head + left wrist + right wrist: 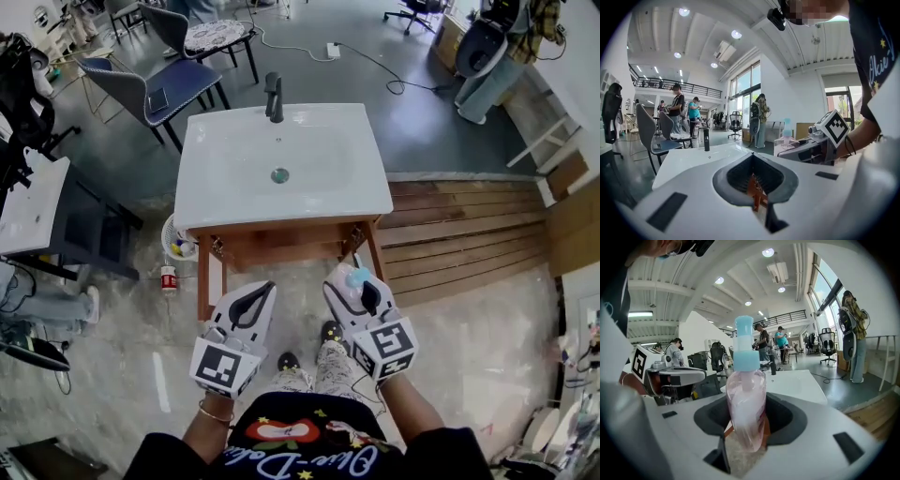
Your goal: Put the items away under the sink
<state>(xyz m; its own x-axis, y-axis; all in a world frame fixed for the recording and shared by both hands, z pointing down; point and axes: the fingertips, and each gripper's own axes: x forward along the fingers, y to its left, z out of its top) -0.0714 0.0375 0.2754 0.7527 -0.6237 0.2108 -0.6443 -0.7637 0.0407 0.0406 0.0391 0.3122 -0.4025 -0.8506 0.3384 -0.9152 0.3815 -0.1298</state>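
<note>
Sink (225,159) ahead; clear pink bottle (746,413), pale-blue cap (746,345), in right tool (359,283)

We read "Okie" in pale cursive on the person's dark shirt (877,70) in the left gripper view; the word after it runs off the edge. In the head view the same cursive line crosses the chest of that shirt, but we cannot spell it with certainty. The bottle (786,143) bears a short line of print, too small for us to read.
</note>
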